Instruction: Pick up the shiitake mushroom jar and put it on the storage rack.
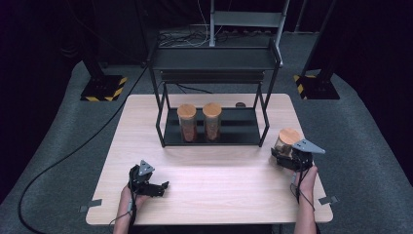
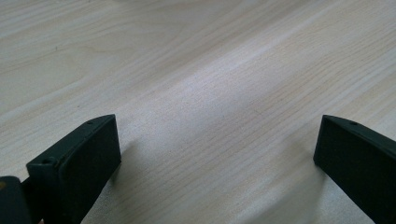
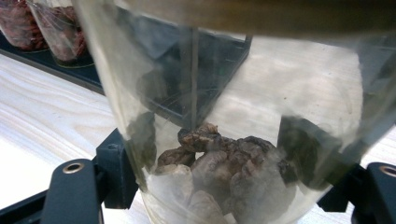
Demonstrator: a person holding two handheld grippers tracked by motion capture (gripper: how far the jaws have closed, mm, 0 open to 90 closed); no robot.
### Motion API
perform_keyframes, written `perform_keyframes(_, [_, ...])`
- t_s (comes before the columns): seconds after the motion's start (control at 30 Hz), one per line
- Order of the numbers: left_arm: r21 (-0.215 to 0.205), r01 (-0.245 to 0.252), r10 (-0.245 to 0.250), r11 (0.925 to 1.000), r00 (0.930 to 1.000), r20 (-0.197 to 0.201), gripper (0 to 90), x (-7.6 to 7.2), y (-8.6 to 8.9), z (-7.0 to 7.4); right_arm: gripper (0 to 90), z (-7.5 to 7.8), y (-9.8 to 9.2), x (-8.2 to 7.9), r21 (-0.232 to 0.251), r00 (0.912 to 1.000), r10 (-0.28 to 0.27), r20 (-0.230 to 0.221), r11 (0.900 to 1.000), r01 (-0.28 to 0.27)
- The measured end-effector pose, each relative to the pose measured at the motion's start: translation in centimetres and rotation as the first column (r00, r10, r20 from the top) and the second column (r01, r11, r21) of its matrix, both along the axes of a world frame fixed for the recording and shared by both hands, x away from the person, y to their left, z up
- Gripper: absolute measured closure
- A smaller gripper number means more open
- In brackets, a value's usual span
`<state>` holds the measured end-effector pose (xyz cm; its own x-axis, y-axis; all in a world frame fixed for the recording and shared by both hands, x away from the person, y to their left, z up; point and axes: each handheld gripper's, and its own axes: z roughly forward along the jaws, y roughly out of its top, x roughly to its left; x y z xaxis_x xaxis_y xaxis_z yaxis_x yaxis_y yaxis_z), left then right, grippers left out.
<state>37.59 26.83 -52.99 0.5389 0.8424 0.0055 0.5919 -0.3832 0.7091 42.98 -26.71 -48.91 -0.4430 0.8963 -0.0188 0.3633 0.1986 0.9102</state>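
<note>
My right gripper (image 1: 286, 157) is shut on a clear glass jar (image 1: 287, 141) with a wooden lid, held near the table's right edge. In the right gripper view the jar (image 3: 224, 93) stands between the black jaws of the right gripper (image 3: 219, 154), with dark brown dried pieces (image 3: 224, 168) at its bottom. Two similar jars (image 1: 187, 122) (image 1: 212, 121) with reddish-brown contents stand side by side on the low shelf of a black rack (image 1: 238, 127). My left gripper (image 1: 162, 187) lies at the table's front left, and its view shows the left gripper (image 2: 217, 125) open over bare wood.
The light wooden table (image 1: 214, 180) has the rack across its back middle, with a raised upper shelf (image 1: 214, 58). A small dark object (image 1: 240, 104) lies behind the rack. Cables run over the grey floor at the left (image 1: 73, 151).
</note>
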Motion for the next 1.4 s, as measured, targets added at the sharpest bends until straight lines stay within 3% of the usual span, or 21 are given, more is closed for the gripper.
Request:
perform_keyframes(0.47, [0.0,0.0,0.0,1.0,1.0,0.0,0.0,0.0,0.0,0.0,24.8,0.1,0.9,-0.2,-0.021,0.9996,0.027,-0.007,0.999,-0.027])
perform_keyframes(1.4, [0.0,0.0,0.0,1.0,1.0,-0.001,0.0,0.0,0.0,0.0,24.8,0.2,2.8,-0.1,-0.019,0.9965,0.083,-0.013,0.996,-0.083])
